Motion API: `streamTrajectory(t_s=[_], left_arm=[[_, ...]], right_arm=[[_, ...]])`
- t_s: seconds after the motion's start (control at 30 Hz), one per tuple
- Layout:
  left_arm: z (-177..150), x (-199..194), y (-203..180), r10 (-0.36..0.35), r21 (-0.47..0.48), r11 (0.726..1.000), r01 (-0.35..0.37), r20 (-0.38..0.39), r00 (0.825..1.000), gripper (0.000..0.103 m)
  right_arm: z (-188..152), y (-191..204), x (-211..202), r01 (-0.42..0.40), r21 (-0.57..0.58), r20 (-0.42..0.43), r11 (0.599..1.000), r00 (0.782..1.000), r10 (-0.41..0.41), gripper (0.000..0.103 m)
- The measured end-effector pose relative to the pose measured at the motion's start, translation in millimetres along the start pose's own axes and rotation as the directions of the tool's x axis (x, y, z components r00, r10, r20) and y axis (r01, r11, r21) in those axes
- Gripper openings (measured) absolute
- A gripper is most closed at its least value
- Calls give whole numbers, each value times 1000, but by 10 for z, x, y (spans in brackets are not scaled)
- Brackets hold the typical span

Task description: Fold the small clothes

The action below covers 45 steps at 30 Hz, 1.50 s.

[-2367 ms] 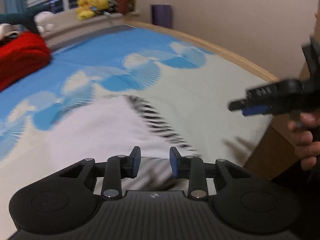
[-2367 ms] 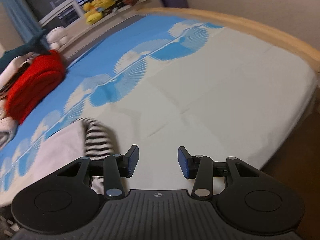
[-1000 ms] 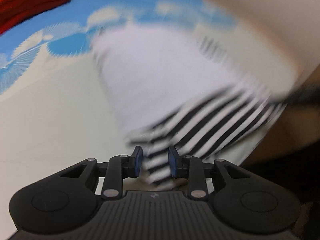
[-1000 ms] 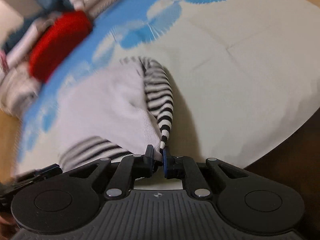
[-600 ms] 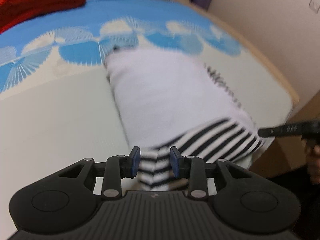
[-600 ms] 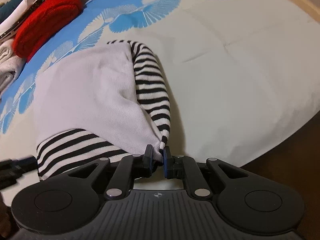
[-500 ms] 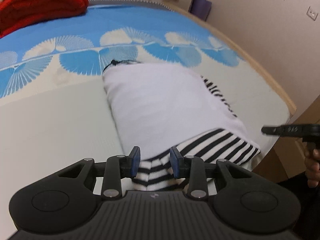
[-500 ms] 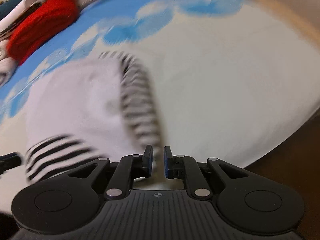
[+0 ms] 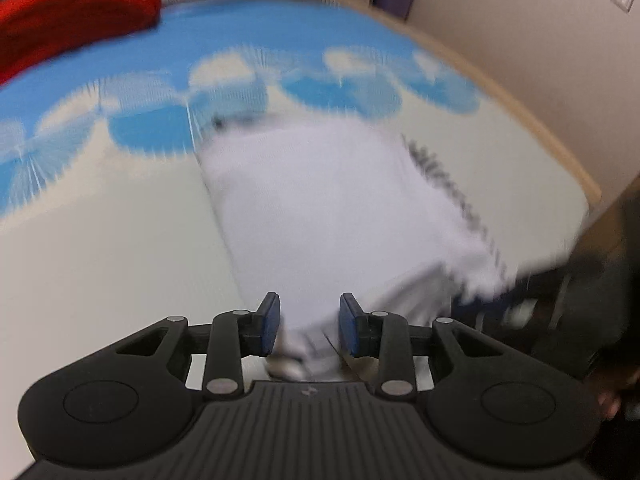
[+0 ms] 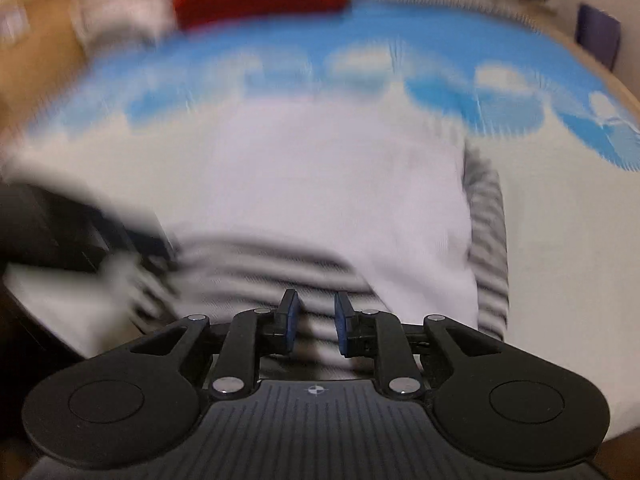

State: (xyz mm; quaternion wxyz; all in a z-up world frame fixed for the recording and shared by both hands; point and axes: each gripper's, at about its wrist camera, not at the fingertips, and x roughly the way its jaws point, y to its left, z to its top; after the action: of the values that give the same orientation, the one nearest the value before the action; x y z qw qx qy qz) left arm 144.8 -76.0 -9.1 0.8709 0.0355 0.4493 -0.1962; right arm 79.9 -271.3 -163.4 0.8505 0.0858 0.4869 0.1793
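No box, basket or other container shows in either view; everything lies straight on the bed, whose cover is pale cream with blue fan shapes. The small garment, white with black-and-white striped sleeves, lies folded on the cream part near the bed's edge. In the right wrist view its white body fills the centre, one striped sleeve runs down its 3 o'clock side and another striped band crosses its 6 o'clock end. A red folded cloth sits far off at 10 o'clock in the left wrist view.

The left gripper tilts down at the garment's near end. Its jaws stand partly apart, and blurred white cloth shows between them, but I cannot tell whether the pads press on it.

The right gripper also tilts down, over the striped band. Its jaws have just been opening and now stand at a narrow gap; stripes show through the gap, and the pads do not visibly pinch them. In the left view it is a dark blur at 4 o'clock.
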Motion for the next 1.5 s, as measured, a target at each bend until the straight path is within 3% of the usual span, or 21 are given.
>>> streamTrajectory(t_s=[0.1, 0.2, 0.27, 0.3, 0.37, 0.4, 0.57, 0.67, 0.77, 0.83, 0.87, 0.9, 0.97, 1.03, 1.13, 1.23, 1.27, 1.33, 1.4, 1.5], left_arm=[[284, 0, 124, 13, 25, 1000, -15, 65, 998, 36], [465, 192, 237, -19, 26, 1000, 17, 78, 997, 36], [461, 451, 296, -36, 52, 998, 33, 54, 998, 39], [417, 616, 308, -22, 83, 996, 21, 20, 1000, 46], [369, 934, 294, 72, 182, 981, -62, -49, 996, 56], [384, 992, 305, 67, 184, 981, -57, -48, 997, 59], [568, 972, 597, -20, -18, 1000, 18, -73, 997, 61], [672, 826, 769, -34, -115, 993, 32, -17, 999, 60], [705, 841, 896, -37, -191, 981, 32, -25, 999, 60], [726, 892, 945, -49, -241, 970, 38, -39, 998, 63], [730, 915, 966, -46, -264, 964, 32, -44, 998, 72], [727, 934, 991, -42, -287, 957, 25, -52, 998, 80], [709, 1021, 1072, -56, -353, 935, 26, -77, 995, 85], [663, 1160, 1190, -123, -446, 893, 64, -103, 987, 86], [590, 1352, 1334, -230, -558, 819, 131, -109, 967, 86], [632, 1444, 1342, -286, -557, 806, 199, -73, 955, 84], [645, 1474, 1334, -308, -555, 801, 224, -61, 949, 78], [672, 1491, 1301, -300, -537, 812, 229, -48, 953, 64], [735, 1425, 1220, -284, -461, 855, 238, -33, 958, 43], [859, 1198, 1215, -256, -371, 896, 244, 18, 967, 32]], right_arm=[[-34, 17, 44, 5, -5, -17, 1000, 1000, -5, 15], [-61, -33, 31, -16, 16, -17, 1000, 1000, 16, 15], [-62, -82, 32, -22, 26, -21, 999, 1000, 23, 14], [-65, -99, 40, -25, 29, -24, 999, 999, 25, 14], [-64, -117, 38, -30, 33, -27, 999, 999, 31, 13], [-44, -109, 50, -34, 35, -27, 999, 999, 35, 12], [7, -156, 109, -39, 67, -58, 997, 997, 43, 11], [30, -168, 43, -54, 69, -81, 996, 995, 59, 11], [227, -388, -52, -93, 165, -12, 982, 995, 96, 12], [400, -540, -71, -78, 211, 60, 974, 996, 66, 19], [511, -630, -47, -52, 235, 95, 971, 995, 31, 29], [595, -709, 1, -30, 255, 113, 967, 994, 1, 45], [748, -891, 191, 26, 306, 113, 952, 992, -63, 65], [786, -1048, 477, 50, 347, 33, 937, 997, -65, 69], [720, -1223, 764, 22, 431, -45, 902, 999, -3, 77], [720, -1319, 826, -10, 471, -34, 882, 999, 29, 79], [722, -1329, 836, -17, 472, -33, 881, 999, 37, 80], [755, -1329, 838, -29, 469, -23, 883, 999, 45, 67], [789, -1314, 823, -65, 475, 6, 877, 997, 71, 26], [909, -1232, 816, -58, 484, 16, 873, 998, 57, 15]])
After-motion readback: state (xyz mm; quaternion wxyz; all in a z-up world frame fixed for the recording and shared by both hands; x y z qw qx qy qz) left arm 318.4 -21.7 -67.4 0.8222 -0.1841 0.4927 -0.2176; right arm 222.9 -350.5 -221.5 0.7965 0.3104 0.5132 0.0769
